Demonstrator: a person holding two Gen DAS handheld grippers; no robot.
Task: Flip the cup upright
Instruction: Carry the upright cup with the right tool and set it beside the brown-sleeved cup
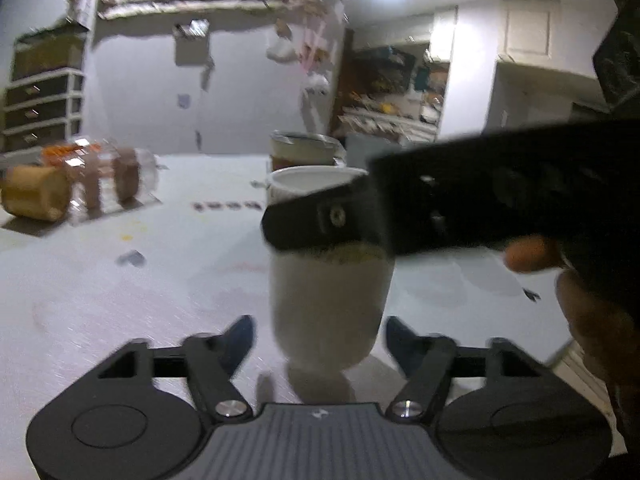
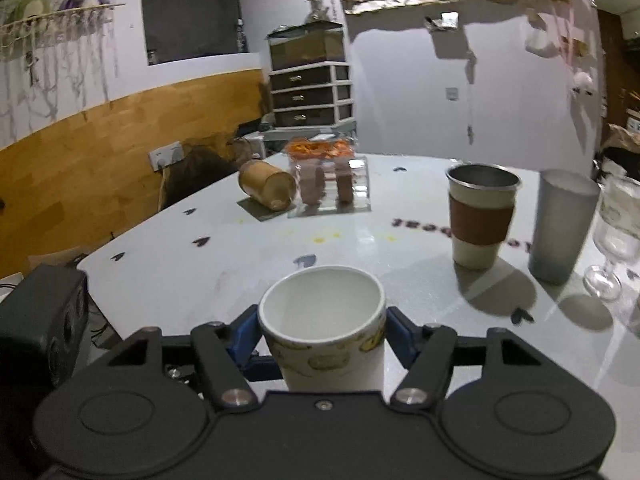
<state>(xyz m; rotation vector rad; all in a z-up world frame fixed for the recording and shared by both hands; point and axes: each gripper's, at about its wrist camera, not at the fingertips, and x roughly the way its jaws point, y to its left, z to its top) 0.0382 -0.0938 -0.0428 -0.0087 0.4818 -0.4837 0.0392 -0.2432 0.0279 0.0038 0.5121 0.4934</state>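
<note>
A white paper cup (image 2: 324,332) with yellow prints stands mouth up between the blue fingers (image 2: 242,340) of my right gripper (image 2: 322,340), which is shut on it near the rim. In the left wrist view the same cup (image 1: 328,304) is upright on or just above the white table (image 1: 120,300); the right gripper's finger (image 1: 320,220) crosses its upper part. My left gripper (image 1: 320,340) is open, one finger on each side of the cup's base, not touching it.
On the table stand a steel cup with a brown sleeve (image 2: 480,216), a grey tumbler (image 2: 560,224) and a glass goblet (image 2: 616,236) at right. A tan cup on its side (image 2: 266,190) and a clear box (image 2: 330,180) lie at the back. The table edge (image 2: 92,268) is at left.
</note>
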